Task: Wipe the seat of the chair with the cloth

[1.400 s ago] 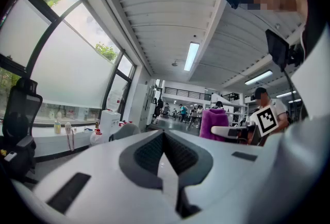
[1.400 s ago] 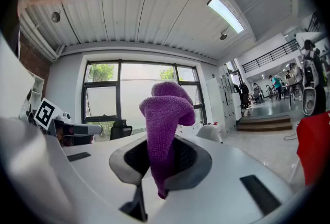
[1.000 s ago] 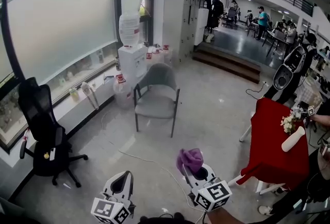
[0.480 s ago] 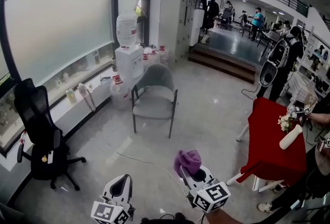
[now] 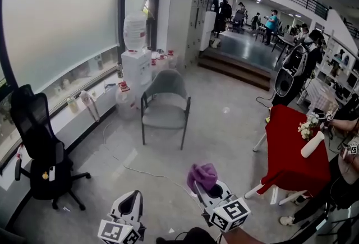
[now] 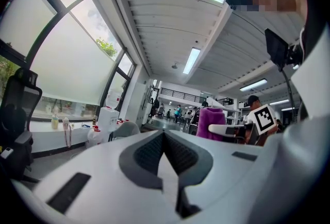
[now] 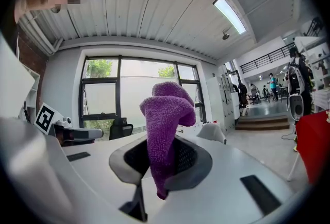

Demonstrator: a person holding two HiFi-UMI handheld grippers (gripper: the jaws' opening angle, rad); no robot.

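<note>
Room: a large hall with a pale grey floor (image 5: 224, 125); a frosted window (image 5: 56, 18) runs along the side beyond the left gripper, and people stand at desks far ahead.
Right gripper (image 5: 205, 185): held low and pointing forward, its jaws pinched onto the cloth.
Cloth (image 5: 203, 174): purple and fuzzy, clamped between the right gripper's pads, with its bunched top standing above the jaw tips and a short tail hanging below them.
Left gripper (image 5: 133, 197): just beside the right one on its left, jaws pressed together with nothing between them.
Chair (image 5: 165, 105): grey with dark legs, well ahead of both grippers and facing them, apart from the cloth.
Seat: bare grey, nothing lying on it.
Beyond the chair: a white water dispenser (image 5: 133, 63) with a bottle on top.
Far left of the left gripper: a black office chair (image 5: 36, 142).
Right of the right gripper: a table under a red cover (image 5: 294, 153).
</note>
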